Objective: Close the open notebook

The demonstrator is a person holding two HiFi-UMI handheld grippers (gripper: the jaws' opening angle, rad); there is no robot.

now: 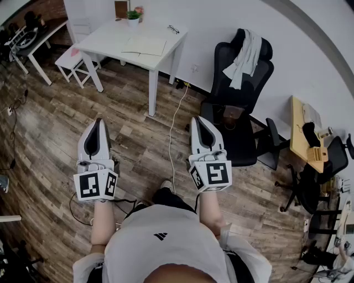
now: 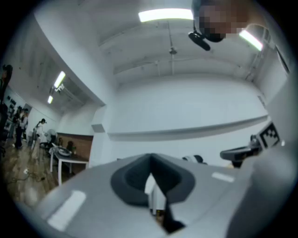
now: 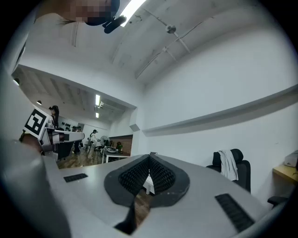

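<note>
Forearms reach out from the person's white shirt [image 1: 166, 237] at the bottom of the head view, each carrying a tool held roughly level over the wood floor [image 1: 133, 160]. The left gripper [image 1: 98, 121] has its jaws pressed together at the tips with nothing caught between them, and its own view shows the dark pads meeting in a point. The right gripper [image 1: 197, 120] is the same: pads closed tip to tip, empty. A white cable [image 1: 173, 127] runs along the floor between them toward the wall. Further on, well apart from both tools, stands a white table [image 1: 105, 37], and the open notebook [image 1: 145, 45] lies flat near its middle, a potted plant [image 1: 133, 15] and a pair of glasses [image 1: 173, 29] beyond it. A black chair [image 1: 243, 110] with a cloth draped on it sits off to the right. The notebook lies straight ahead, about midway between the lines the two tools point along, so neither hand looks clearly nearer. Its spread pages run side to side across the tabletop; the spine is too small to make out, so which cover should fold over cannot be told. By my judgement the task has not begun: the person must first walk up to the table, then bring a tool to one outer page edge.
</note>
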